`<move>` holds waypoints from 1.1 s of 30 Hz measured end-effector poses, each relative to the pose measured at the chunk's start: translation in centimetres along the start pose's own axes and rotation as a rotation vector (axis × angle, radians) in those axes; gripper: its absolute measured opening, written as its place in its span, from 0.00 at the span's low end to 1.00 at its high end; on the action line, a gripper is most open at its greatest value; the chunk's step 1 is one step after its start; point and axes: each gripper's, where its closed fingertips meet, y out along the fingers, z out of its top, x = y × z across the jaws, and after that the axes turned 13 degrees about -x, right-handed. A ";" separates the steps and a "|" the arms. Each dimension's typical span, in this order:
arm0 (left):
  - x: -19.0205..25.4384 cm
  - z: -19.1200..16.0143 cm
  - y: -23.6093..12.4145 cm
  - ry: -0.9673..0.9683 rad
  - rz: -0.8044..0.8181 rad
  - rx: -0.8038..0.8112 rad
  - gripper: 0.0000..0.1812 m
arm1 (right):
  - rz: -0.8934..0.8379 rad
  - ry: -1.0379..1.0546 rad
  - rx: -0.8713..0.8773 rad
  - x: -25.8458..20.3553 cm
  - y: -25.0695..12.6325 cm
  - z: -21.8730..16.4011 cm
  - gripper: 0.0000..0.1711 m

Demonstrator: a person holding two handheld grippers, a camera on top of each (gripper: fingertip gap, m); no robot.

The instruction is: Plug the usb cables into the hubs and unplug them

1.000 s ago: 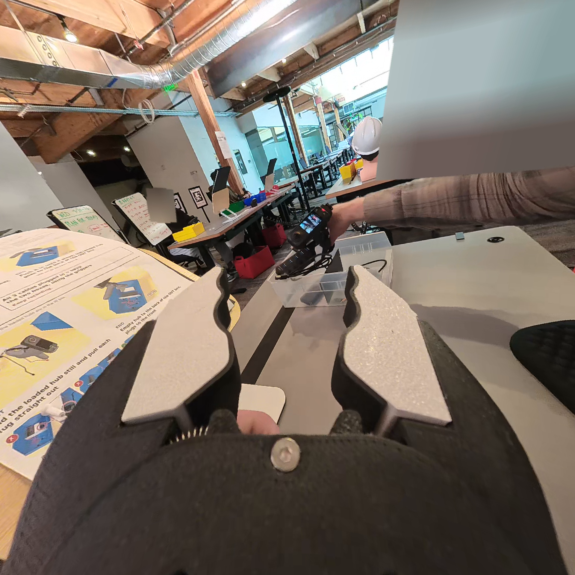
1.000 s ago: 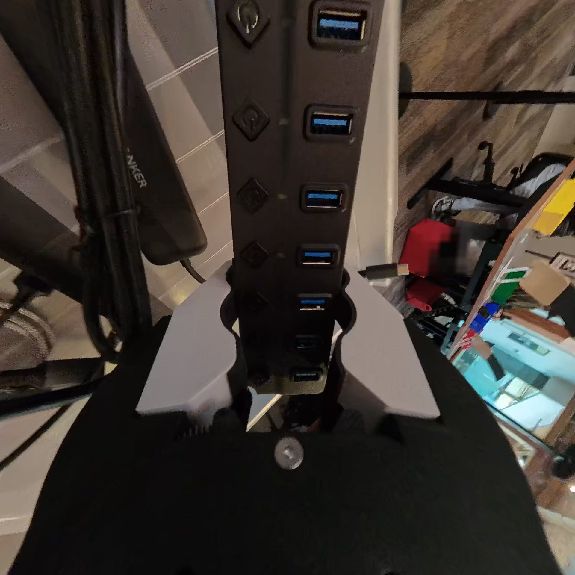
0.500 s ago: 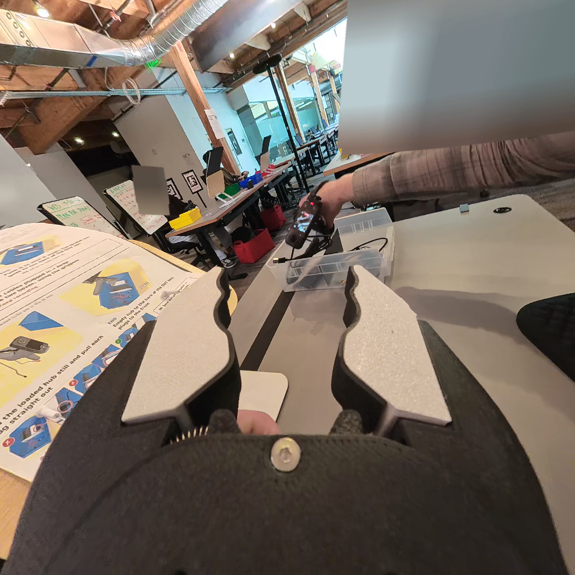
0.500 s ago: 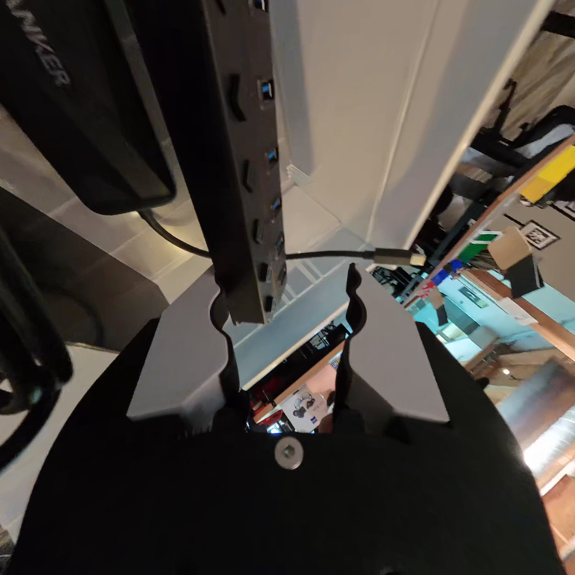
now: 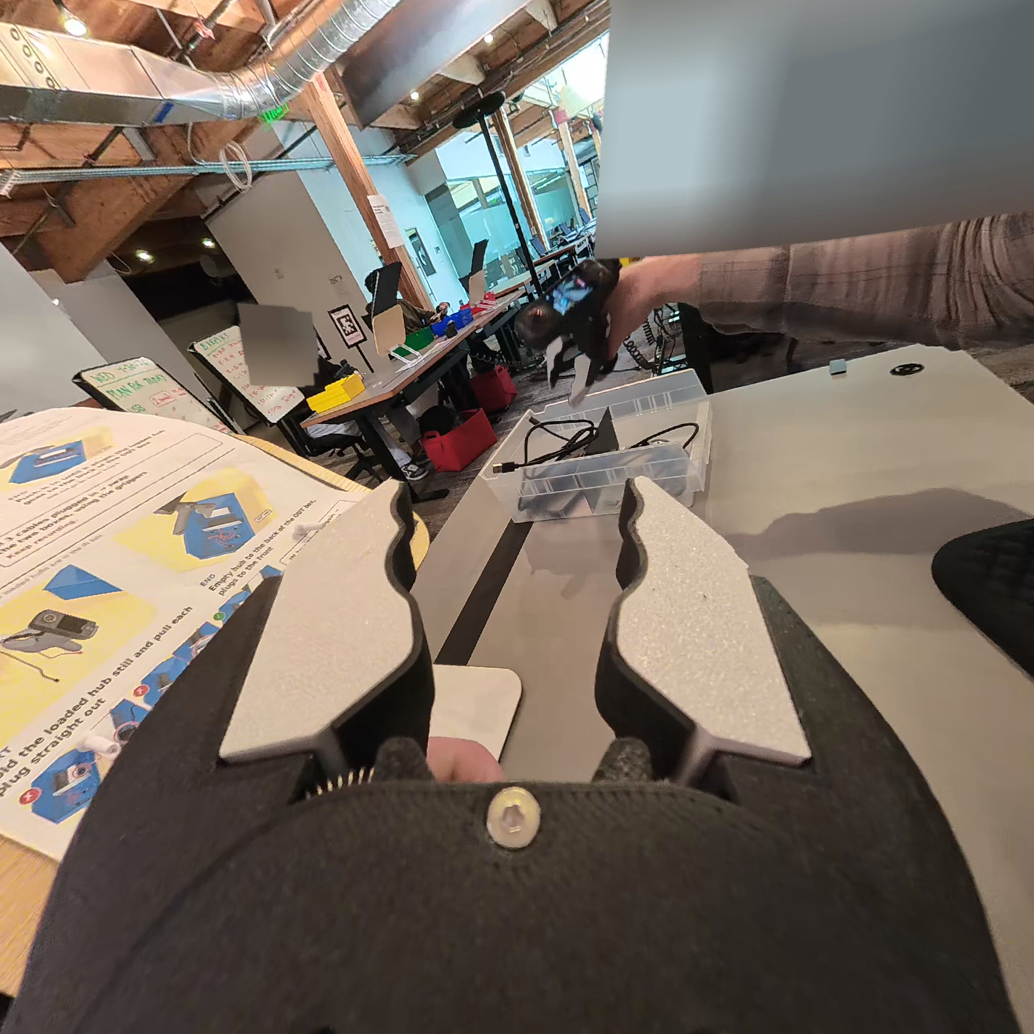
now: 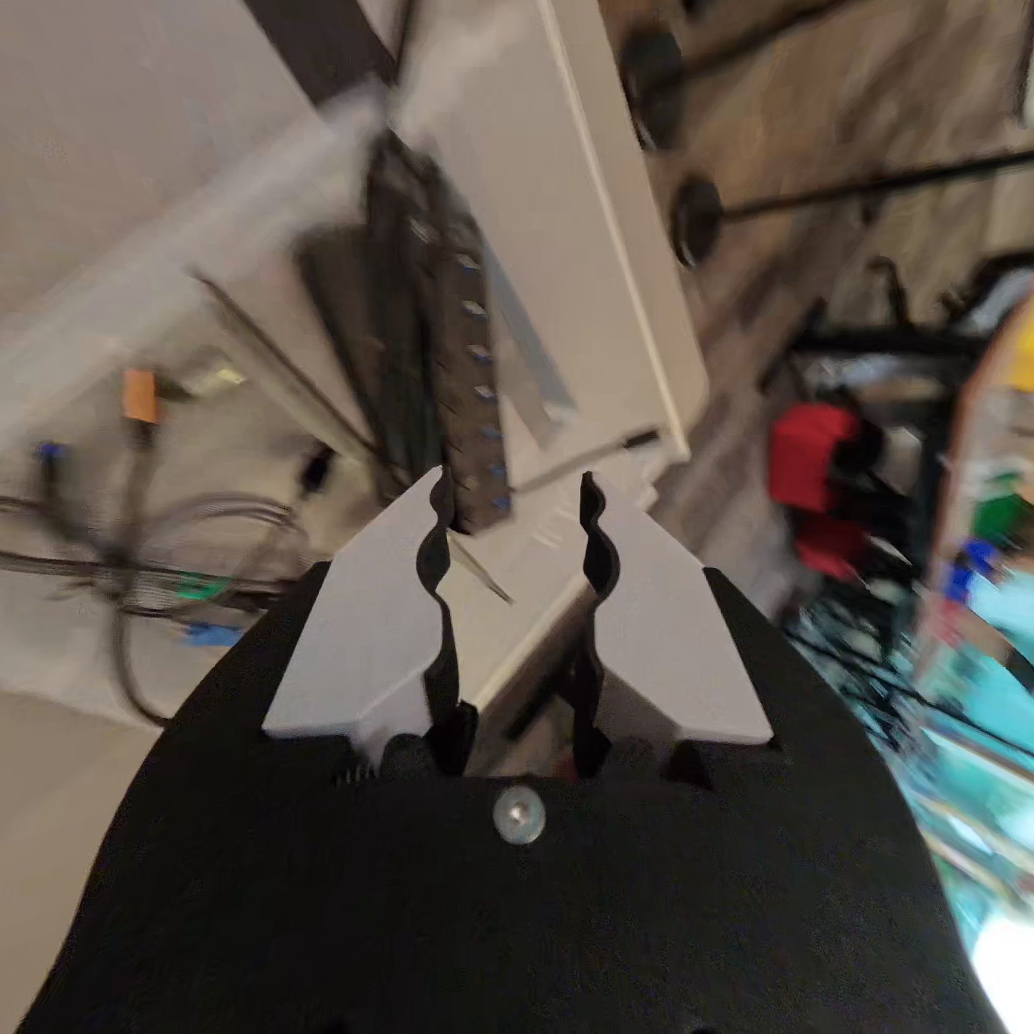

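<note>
One long black USB hub with a row of blue ports (image 6: 447, 341) lies in the clear plastic compartment bin (image 5: 643, 481) beside loose black USB cables (image 5: 565, 442), on the grey table (image 5: 839, 447) of an open workshop with wooden ceiling beams. The right gripper (image 6: 512, 481) hangs above the bin, its fingers apart and empty. The left gripper (image 5: 512, 492) rests nearer, fingers spread wide with nothing between them, beside an illustrated instruction sheet (image 5: 112, 537).

**Two wrist cameras, one shared bin**

Your left wrist view sits low over the grey table (image 5: 839, 447), facing the clear bin (image 5: 604, 481) well ahead. Your right wrist view looks steeply down, blurred, from close above that bin's long black hub (image 6: 459, 358).
</note>
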 end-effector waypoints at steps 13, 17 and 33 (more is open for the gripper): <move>0.4 -0.2 0.3 0.022 -0.002 -0.020 0.39 | -0.032 -0.138 -0.042 -2.9 5.4 2.6 0.09; 0.2 -0.2 0.2 0.011 -0.005 -0.011 0.39 | -0.047 -0.187 -0.077 -1.6 5.3 2.2 0.09; 0.7 -0.5 0.5 0.032 -0.019 -0.039 0.39 | 0.283 0.217 0.252 -0.8 3.0 1.3 0.07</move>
